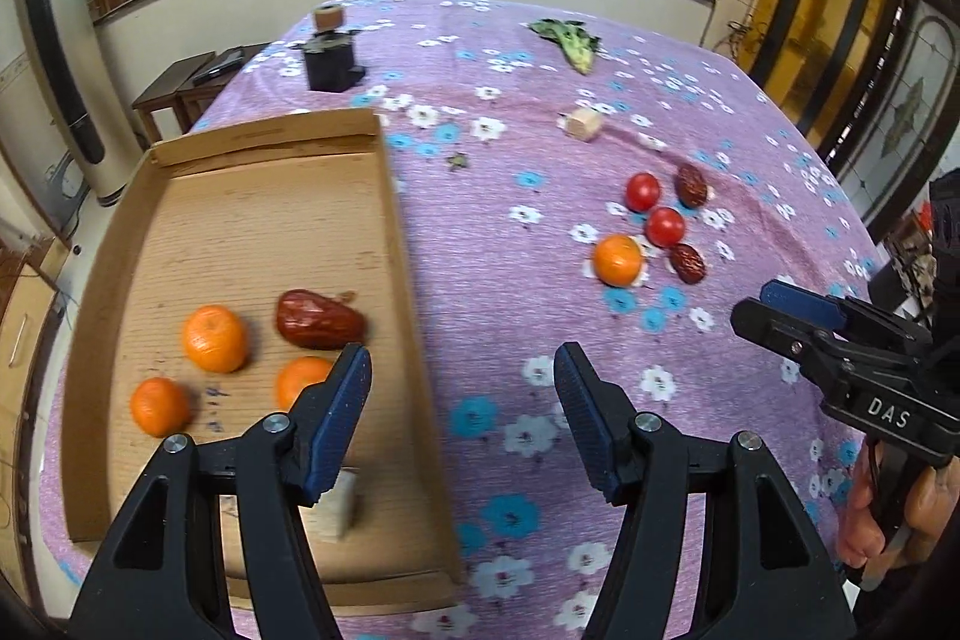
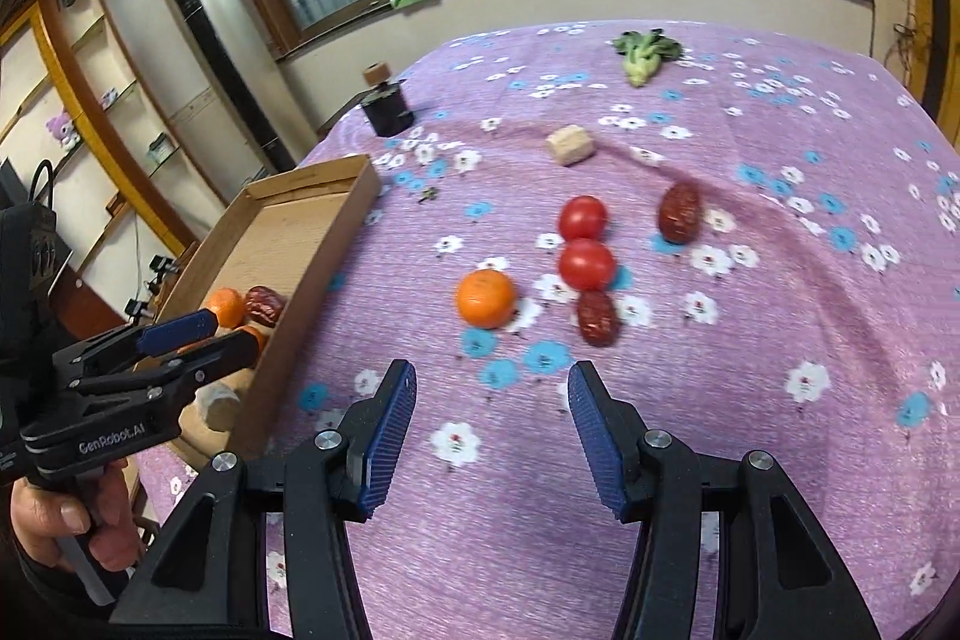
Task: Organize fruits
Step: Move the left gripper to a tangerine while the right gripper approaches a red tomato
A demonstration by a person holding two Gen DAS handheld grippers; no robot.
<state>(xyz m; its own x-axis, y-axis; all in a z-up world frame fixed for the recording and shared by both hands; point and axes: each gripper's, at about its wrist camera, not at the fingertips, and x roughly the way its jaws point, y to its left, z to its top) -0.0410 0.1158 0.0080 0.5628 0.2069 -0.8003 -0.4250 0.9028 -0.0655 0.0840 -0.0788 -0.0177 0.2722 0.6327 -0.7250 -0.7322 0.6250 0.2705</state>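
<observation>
A cardboard tray (image 1: 396, 244) on the left holds three oranges (image 1: 215, 338) and a red date (image 1: 318, 320). My left gripper (image 1: 462, 364) is open and empty over the tray's right wall. On the cloth lie one orange (image 2: 486, 298), two tomatoes (image 2: 586, 263) and two dates (image 2: 597, 317). My right gripper (image 2: 491, 383) is open and empty, just in front of that orange. The tray also shows in the right wrist view (image 2: 312, 244), and the loose orange shows in the left wrist view (image 1: 618, 260).
A purple flowered cloth (image 2: 780, 400) covers the table. A wooden block (image 2: 570, 146), a leafy green vegetable (image 2: 645, 55) and a black holder (image 2: 387, 106) stand farther back. A pale block (image 1: 339, 505) lies in the tray's near end.
</observation>
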